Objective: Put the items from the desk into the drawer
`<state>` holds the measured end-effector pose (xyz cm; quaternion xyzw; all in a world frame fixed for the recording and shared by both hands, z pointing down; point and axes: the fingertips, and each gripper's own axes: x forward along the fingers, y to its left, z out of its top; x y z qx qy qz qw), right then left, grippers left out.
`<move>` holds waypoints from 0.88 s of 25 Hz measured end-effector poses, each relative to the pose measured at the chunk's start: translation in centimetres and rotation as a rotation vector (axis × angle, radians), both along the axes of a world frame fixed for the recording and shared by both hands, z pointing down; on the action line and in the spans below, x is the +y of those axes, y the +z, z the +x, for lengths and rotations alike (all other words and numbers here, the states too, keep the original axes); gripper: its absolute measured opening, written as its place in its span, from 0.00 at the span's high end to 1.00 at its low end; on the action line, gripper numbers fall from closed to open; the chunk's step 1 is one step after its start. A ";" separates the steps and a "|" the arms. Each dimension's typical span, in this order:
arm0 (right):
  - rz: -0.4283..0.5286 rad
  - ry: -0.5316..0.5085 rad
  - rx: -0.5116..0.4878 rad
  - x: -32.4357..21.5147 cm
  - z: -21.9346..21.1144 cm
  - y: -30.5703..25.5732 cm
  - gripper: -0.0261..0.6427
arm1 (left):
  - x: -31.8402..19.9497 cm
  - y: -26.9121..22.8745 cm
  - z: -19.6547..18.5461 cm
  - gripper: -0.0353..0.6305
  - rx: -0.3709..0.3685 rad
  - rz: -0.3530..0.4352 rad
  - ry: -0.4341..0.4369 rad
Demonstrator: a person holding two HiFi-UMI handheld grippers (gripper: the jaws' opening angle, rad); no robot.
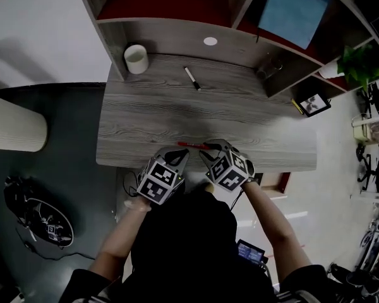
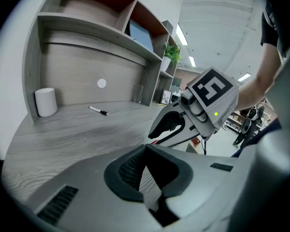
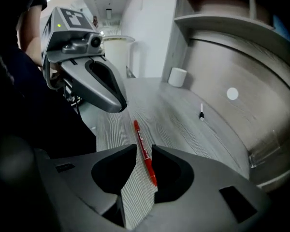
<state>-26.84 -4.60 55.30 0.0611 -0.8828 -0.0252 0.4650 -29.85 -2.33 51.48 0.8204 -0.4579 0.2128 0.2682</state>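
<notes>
Red pen: a slim red plastic pen [image 3: 141, 139] with dark print on its barrel. It lies flat on the grey wood-grain desk [image 1: 177, 112], near the front edge and along it.
Right claw: the right claw [image 3: 144, 149] is open, with one jaw on each side of the pen. The pads do not press it, so it holds nothing.
Step in hand: I judge this to be the grasp of the pen. It is better to go down until the tips almost meet the desk, keep the barrel centred, and close gently, because a thin round pen may roll away.
Left claw: the left claw [image 2: 145, 148] has its tips together and is empty, just beside the right one.
Further back: a black-and-white marker [image 1: 192, 78] and a white cylindrical cup [image 1: 136, 59].
Drawer: I cannot see it open in any view.
</notes>
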 end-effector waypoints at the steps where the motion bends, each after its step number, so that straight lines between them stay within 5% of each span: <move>1: -0.009 -0.018 0.024 0.1 -0.2 0.4 0.82 | 0.0 0.2 -0.1 0.91 0.000 -0.003 0.005; 13: 0.016 -0.261 0.320 -0.1 -1.3 4.1 0.82 | 0.0 2.1 -1.6 0.91 0.008 -0.032 0.022; 22: -0.032 -0.258 0.346 0.5 -1.2 4.4 0.86 | -0.6 2.1 -1.7 0.91 0.034 -0.038 0.012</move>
